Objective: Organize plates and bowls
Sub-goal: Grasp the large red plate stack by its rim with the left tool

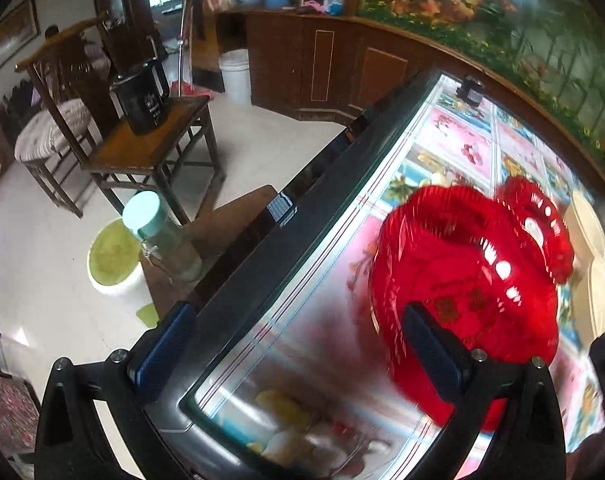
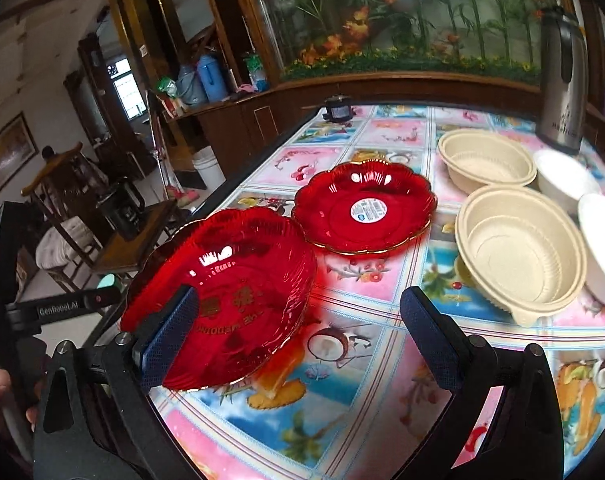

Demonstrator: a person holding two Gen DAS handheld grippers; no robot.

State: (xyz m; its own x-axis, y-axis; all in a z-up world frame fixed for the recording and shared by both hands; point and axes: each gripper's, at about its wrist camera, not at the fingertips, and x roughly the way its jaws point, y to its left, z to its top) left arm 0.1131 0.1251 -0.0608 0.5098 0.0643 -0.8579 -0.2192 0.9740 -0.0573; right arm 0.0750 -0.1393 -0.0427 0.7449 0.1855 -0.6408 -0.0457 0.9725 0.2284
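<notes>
Two red plates and several bowls are seen on a table (image 2: pixel 382 360) covered with a bright fruit-and-flower patterned cloth under glass.

In the right wrist view, a red heart-shaped plate (image 2: pixel 230 288) lies at the table's left edge, tilted, with its left rim lifted clear of the surface. Just beyond it, further in from that edge, a red scalloped plate (image 2: pixel 366 208) with a round white sticker at its centre lies flat. Toward the right side of the table two beige bowls are set, the near beige bowl (image 2: pixel 522 256) in front of the far beige bowl (image 2: pixel 486 160), and two white bowls (image 2: pixel 562 178) are found beside them at the right edge (one is cut off by the frame). A steel flask (image 2: pixel 562 84) stands at the far right corner.

The right gripper (image 2: pixel 298 332) is held wide open; its left finger overlaps the heart-shaped plate's near rim, but nothing is clamped between the fingers.

The left gripper (image 1: pixel 298 356) is likewise spread wide over the table's left edge, with its right finger against the heart-shaped plate (image 1: pixel 462 288); whether the plate is touched cannot be told, as this view is blurred. Nothing is gripped.
</notes>
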